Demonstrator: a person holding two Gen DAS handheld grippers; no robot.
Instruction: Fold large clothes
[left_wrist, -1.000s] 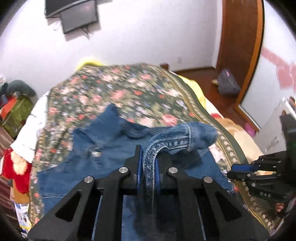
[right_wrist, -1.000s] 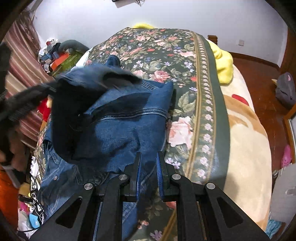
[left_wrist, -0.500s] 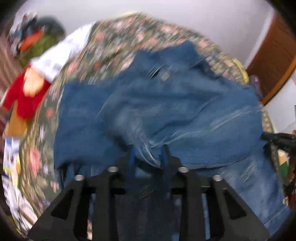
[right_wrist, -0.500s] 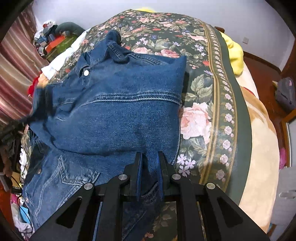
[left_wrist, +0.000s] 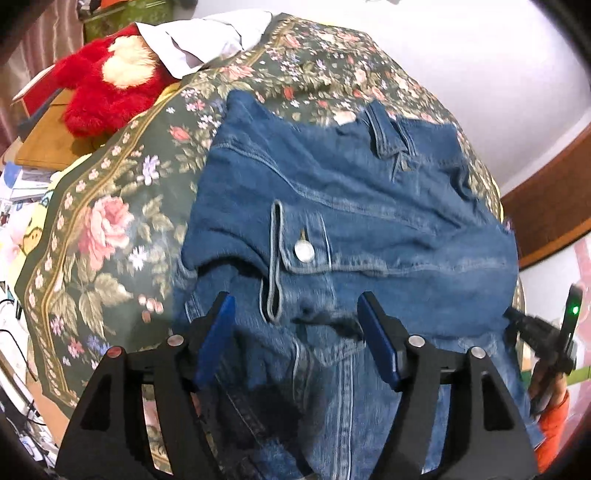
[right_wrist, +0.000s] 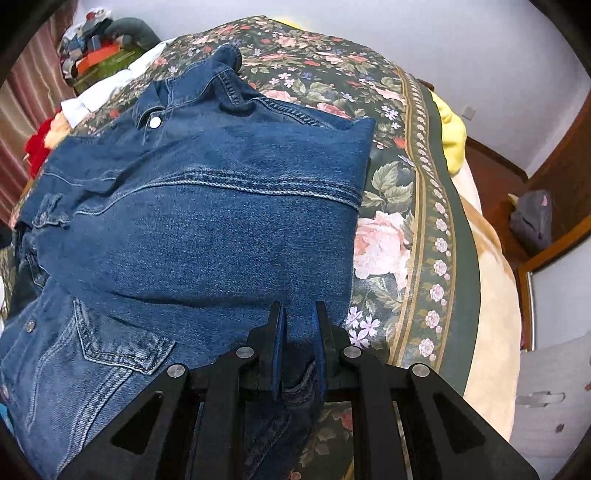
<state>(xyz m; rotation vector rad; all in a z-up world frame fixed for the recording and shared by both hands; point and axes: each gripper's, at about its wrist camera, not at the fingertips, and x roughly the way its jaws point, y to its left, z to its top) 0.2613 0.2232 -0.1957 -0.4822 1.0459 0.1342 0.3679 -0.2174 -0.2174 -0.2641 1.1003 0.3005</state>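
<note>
A blue denim jacket (left_wrist: 351, 206) lies on the floral bedspread (left_wrist: 110, 229), with both sleeves folded in across its body. It also shows in the right wrist view (right_wrist: 207, 229). My left gripper (left_wrist: 295, 328) is open and empty, its blue pads spread wide just above the jacket's lower front near a sleeve cuff with a metal button (left_wrist: 304, 252). My right gripper (right_wrist: 298, 325) is shut on the jacket's right side near the hem. The right gripper also shows at the right edge of the left wrist view (left_wrist: 532, 332).
A red plush toy (left_wrist: 107, 81) and a white garment (left_wrist: 207, 40) lie at the bed's far left. A yellow cloth (right_wrist: 450, 129) sits on the bed's right edge. A grey bag (right_wrist: 535, 218) lies on the wooden floor by the door.
My left gripper carried the sleeve across the jacket, laid it down and opened. It now hovers over the jacket from the left side. My right gripper has kept its hold.
</note>
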